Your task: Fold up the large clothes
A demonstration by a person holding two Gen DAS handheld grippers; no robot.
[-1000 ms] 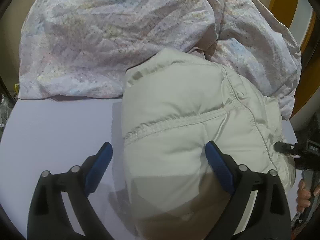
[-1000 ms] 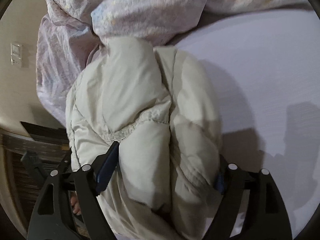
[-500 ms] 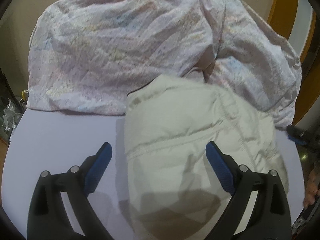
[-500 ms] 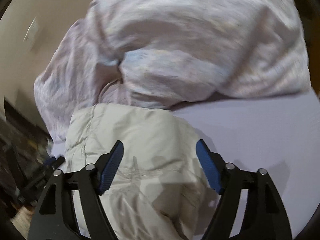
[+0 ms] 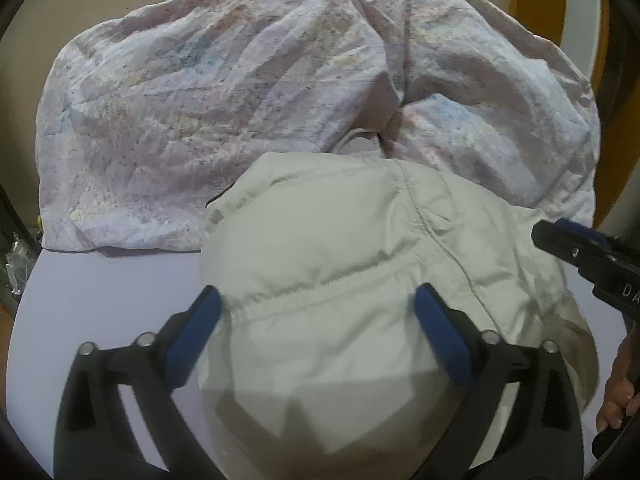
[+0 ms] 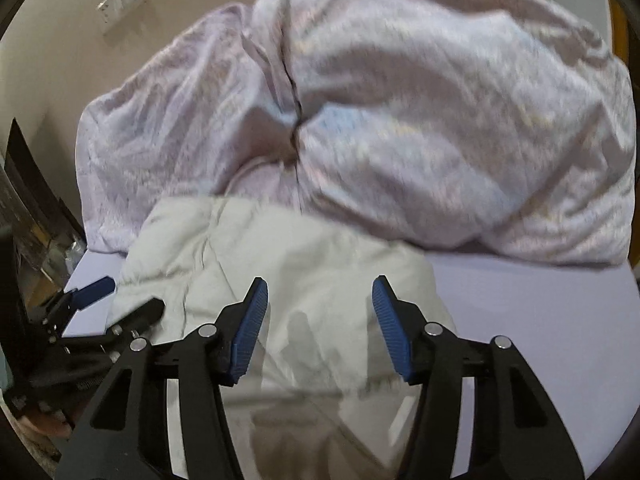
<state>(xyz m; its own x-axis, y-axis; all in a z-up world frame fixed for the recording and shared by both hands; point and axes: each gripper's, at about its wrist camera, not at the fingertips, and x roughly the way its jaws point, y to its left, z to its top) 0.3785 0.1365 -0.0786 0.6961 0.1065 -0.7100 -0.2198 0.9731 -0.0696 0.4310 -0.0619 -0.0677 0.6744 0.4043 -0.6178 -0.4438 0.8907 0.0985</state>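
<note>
While the folded cream puffer jacket (image 5: 340,280) lies on the lilac bed sheet (image 5: 100,288) against the crumpled pastel duvet (image 5: 200,100), I hold my left gripper (image 5: 316,320) wide above it; my right gripper (image 6: 320,320), half-spread, has been closing on nothing.

My right gripper (image 6: 318,324) hovers over the folded cream padded jacket (image 6: 280,264) on the lilac bed sheet (image 6: 520,340), its jaws just closing with nothing pressed between them. My left gripper (image 6: 116,300) sits at the jacket's left edge, and a crumpled pale duvet (image 6: 400,120) lies along the bed's far side.
</note>
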